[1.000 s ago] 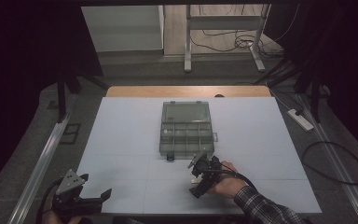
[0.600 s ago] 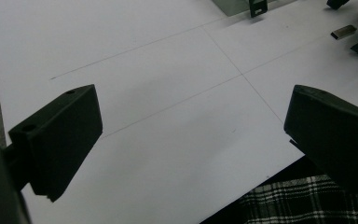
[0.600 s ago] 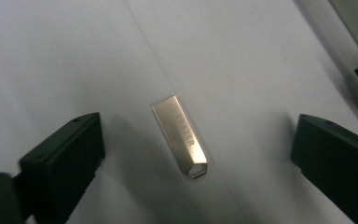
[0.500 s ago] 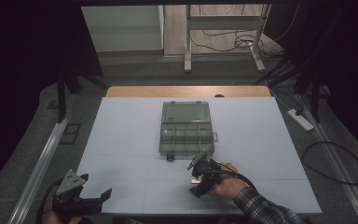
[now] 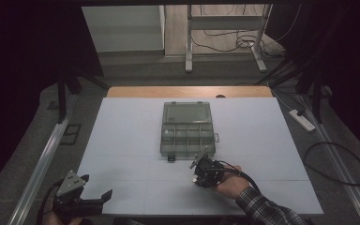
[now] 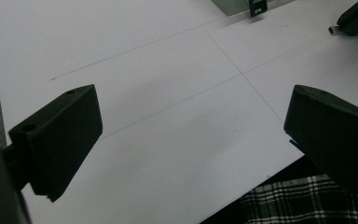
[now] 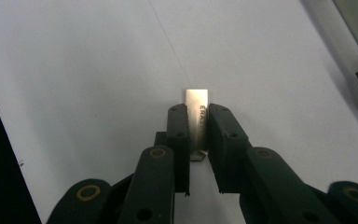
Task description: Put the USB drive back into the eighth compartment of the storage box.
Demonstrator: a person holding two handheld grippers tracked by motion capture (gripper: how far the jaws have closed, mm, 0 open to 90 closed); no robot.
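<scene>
The right gripper is clamping an eraser at the organizer box's five o'clock, probably for stowing; the left gripper is idling agape.

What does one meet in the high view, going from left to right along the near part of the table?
Left gripper with its jaws open → right gripper shut on a small white eraser → the person's right hand → plaid sleeve.
</scene>
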